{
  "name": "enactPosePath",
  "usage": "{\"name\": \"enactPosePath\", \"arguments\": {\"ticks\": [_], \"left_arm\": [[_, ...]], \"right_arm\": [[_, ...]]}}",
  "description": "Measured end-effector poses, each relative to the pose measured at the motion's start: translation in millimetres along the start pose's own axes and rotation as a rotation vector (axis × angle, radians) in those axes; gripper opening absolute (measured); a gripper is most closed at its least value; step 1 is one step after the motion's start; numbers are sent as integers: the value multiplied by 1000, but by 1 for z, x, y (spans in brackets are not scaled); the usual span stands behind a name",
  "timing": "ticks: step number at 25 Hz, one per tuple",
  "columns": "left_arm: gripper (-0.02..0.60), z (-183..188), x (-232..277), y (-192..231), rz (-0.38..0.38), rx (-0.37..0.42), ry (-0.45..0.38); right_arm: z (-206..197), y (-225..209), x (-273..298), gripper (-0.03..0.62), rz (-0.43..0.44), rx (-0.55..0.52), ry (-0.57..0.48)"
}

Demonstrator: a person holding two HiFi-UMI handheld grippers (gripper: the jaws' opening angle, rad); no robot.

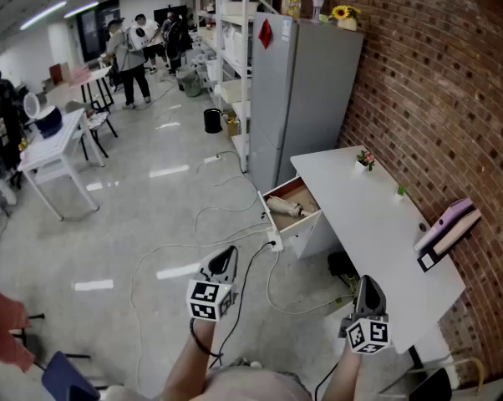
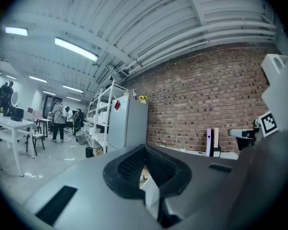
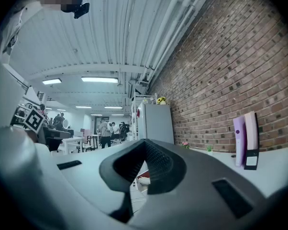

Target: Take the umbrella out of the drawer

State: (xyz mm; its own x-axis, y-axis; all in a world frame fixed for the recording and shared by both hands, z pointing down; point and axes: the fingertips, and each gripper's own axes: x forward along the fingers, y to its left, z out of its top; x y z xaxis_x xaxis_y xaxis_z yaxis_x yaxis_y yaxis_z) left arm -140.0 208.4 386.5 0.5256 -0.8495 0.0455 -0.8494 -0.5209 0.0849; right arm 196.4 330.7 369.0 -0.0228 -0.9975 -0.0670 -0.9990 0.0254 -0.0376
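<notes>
Where each gripper's own camera looks along its jaws, the left gripper (image 2: 145, 148) and the right gripper (image 3: 145, 143) both show dark ribbed pads meeting at the tips, clenched on nothing. Through the narrow slit under the left tips only a sliver of the white drawer (image 2: 150, 191) shows, and its contents are hidden. The slit under the right tips lets through a pale blur (image 3: 140, 180) too small to name.

The head view supplies what those two views lack. It shows the left gripper (image 1: 224, 256) and the right gripper (image 1: 368, 282) held in the air, well apart from each other. The drawer (image 1: 268, 214) is ahead of both, between their lines of aim, pulled open from the table (image 1: 360, 215). The umbrella (image 1: 287, 206) lies inside it as a small pale folded shape, well apart from either tip, with its details blurred.

The table runs ahead and to the right of the right gripper. A purple folder (image 1: 446, 226) leans by the brick wall at its far side. The right gripper view shows that folder (image 3: 244, 140) upright and more clearly. A fridge (image 1: 306, 98) stands beyond the drawer. The person's forearms are cut off at the bottom edge of the head view.
</notes>
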Motion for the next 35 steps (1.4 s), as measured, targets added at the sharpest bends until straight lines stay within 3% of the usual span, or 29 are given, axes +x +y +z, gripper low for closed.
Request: {"name": "enactPosePath", "arguments": {"ticks": [10, 29, 35], "left_arm": [[26, -3, -6, -3, -8, -3, 8], [26, -20, -16, 2, -10, -26, 49], [28, -17, -20, 4, -23, -54, 15]], "right_arm": [[-3, 9, -5, 17, 22, 6, 9], [-10, 15, -9, 17, 14, 129, 7], [-11, 18, -8, 18, 18, 139, -2]]}}
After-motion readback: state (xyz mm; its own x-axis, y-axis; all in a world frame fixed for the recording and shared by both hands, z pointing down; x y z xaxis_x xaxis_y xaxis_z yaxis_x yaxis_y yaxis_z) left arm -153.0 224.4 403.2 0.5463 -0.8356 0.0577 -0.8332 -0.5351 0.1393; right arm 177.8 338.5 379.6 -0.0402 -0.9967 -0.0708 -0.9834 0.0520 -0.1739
